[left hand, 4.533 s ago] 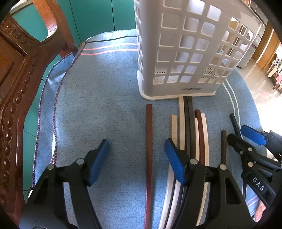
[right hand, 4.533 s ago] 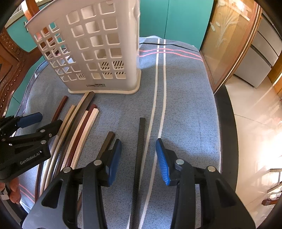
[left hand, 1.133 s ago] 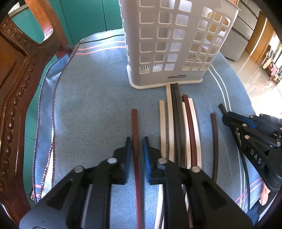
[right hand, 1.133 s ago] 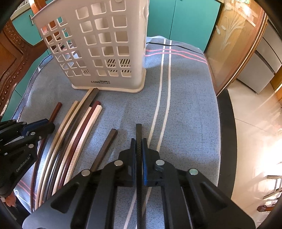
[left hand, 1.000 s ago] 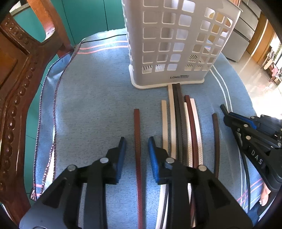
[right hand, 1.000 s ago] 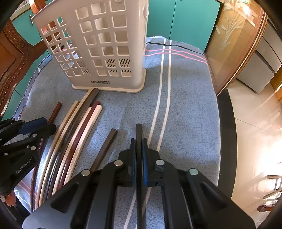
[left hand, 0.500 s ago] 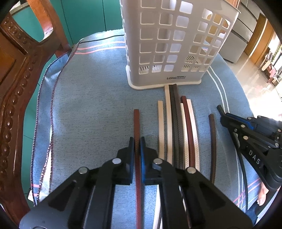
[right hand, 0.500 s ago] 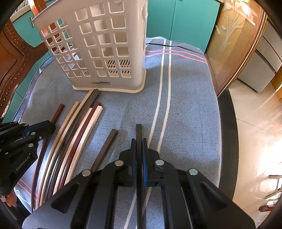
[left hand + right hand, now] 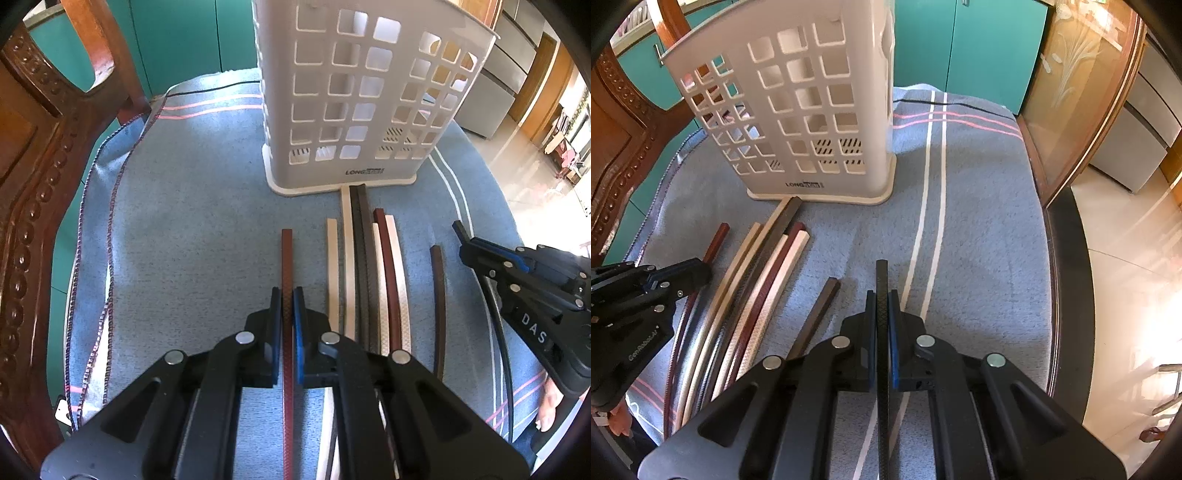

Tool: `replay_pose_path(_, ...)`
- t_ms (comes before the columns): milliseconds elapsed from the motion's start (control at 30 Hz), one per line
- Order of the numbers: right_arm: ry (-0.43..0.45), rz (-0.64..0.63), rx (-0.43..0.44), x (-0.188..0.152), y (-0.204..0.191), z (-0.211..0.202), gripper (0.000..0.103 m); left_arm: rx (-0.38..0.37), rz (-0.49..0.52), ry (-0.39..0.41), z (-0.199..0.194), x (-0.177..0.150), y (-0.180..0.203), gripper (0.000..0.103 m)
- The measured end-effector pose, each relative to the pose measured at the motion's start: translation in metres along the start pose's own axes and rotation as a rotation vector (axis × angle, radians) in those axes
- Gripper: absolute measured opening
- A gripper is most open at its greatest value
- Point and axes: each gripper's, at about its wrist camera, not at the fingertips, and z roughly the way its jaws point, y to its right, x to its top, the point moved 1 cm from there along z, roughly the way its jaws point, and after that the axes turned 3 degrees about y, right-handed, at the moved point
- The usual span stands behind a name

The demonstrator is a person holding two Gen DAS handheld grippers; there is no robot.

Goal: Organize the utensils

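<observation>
My left gripper is shut on a reddish-brown chopstick that lies on the blue cloth, pointing toward the white lattice utensil basket. My right gripper is shut on a black chopstick, also pointing forward on the cloth. The basket stands upright at the far side. Several more chopsticks, cream, dark and maroon, lie side by side between the two grippers; they also show in the right wrist view. A lone dark brown chopstick lies just left of my right gripper.
A carved wooden chair back stands at the left edge of the table. The blue cloth with white stripes covers the tabletop; the table edge and a glass door lie to the right.
Both grippers were open around their chopsticks, then closed on them. The left one reopened briefly a second ago and has shut again on the reddish-brown chopstick. The right has stayed shut.
</observation>
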Motion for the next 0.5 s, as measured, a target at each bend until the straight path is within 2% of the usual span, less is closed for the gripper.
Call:
replay_pose_path(133, 0.03, 0.003, 0.024, 0.003, 0.0, -0.015, 0.007, -0.021, -0.024, 0.044, -0.015, 0.001, -0.003, 0.007)
replay_pose_path(200, 0.071, 0.025, 0.069, 0.007, 0.003, -0.037, 0.007, -0.052, -0.035, 0.084, -0.031, 0.002, -0.006, 0.007)
replay_pose_path(300, 0.163, 0.061, 0.123, 0.009, 0.011, -0.076, 0.007, -0.096, -0.062, 0.175, -0.07, 0.003, -0.015, 0.007)
replay_pose_path(500, 0.337, 0.133, 0.211, 0.001, 0.025, -0.153, 0.007, -0.121, -0.076, 0.385, -0.166, 0.003, -0.024, 0.007)
